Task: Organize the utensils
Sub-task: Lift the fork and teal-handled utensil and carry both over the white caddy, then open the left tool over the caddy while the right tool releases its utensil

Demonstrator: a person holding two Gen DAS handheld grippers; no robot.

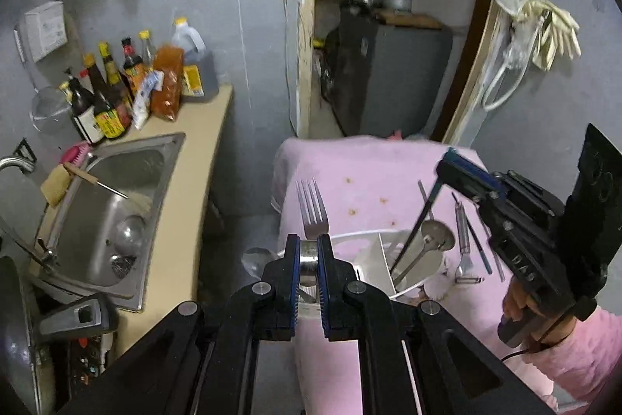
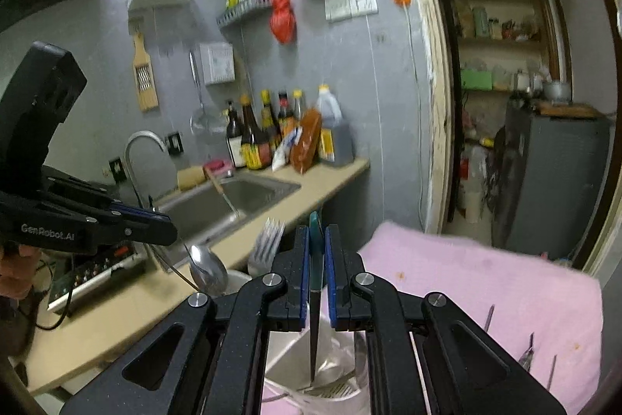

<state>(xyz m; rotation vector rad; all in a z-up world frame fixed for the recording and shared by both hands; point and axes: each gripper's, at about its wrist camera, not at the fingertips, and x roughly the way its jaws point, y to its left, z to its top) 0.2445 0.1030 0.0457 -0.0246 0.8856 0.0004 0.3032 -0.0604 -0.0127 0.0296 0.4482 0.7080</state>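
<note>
My left gripper (image 1: pixel 309 251) is shut on a steel fork (image 1: pixel 312 209), tines up, just left of the white utensil holder (image 1: pixel 383 261) on the pink cloth (image 1: pixel 361 181). A spoon (image 1: pixel 437 236) stands in the holder. My right gripper (image 2: pixel 317 247) is shut on a green-handled knife (image 2: pixel 315 317), blade pointing down into the holder (image 2: pixel 295 356). In the left wrist view the right gripper (image 1: pixel 451 162) holds the knife (image 1: pixel 412 232) slanted into the holder. In the right wrist view the left gripper (image 2: pixel 163 224) shows with the fork (image 2: pixel 268 240) and a spoon (image 2: pixel 208 269).
A peeler (image 1: pixel 464 240) and thin utensils (image 1: pixel 480 247) lie on the cloth to the right. A steel sink (image 1: pixel 116 205) in a beige counter (image 1: pixel 194 189) lies to the left, with sauce bottles (image 1: pixel 105 96) behind. A doorway with a grey cabinet (image 1: pixel 385 76) stands behind the table.
</note>
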